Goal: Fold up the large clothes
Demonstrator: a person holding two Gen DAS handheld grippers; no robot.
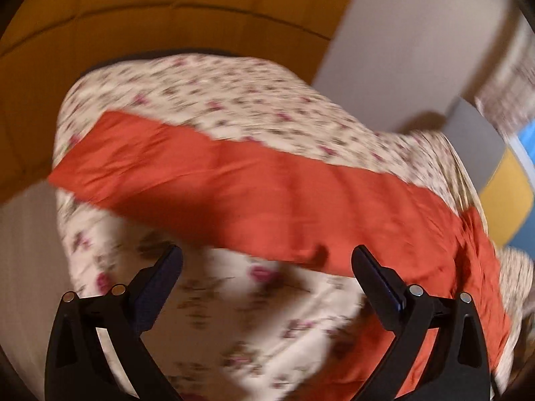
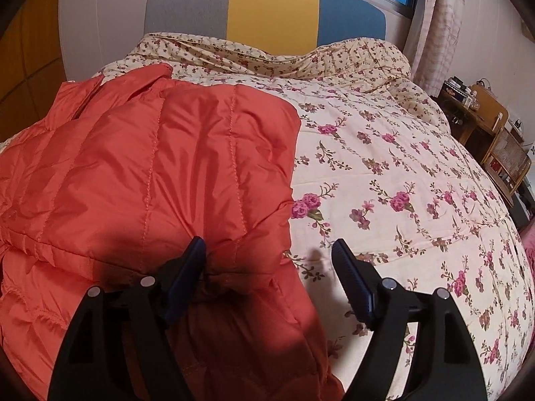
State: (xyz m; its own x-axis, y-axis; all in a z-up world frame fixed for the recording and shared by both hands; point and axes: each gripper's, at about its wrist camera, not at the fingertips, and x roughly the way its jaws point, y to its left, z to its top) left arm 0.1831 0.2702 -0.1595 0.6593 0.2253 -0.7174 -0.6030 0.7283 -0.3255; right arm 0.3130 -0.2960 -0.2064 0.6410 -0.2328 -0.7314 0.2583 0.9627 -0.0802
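Both tongs spread wide, gripping nothing. R gripper (image 2: 269,250) sits low at the near hem of the orange quilted jacket (image 2: 160,167), prob lining up a pinch for next fold. L gripper (image 1: 267,257) hovers above, view blurred. Jacket lies on floral bedspread (image 2: 401,173), partly folded, puffy w/ stitched channels.

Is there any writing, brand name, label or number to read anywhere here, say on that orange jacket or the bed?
None can be read.
Orange jacket: plain quilted cloth, no label or logo showing.
Flowered bedspread: flower print only.
Headboard: grey, yellow and blue panels, no text.
Dark box on the side table: small marks, too small to read.
The left wrist view is too blurred to show any text.
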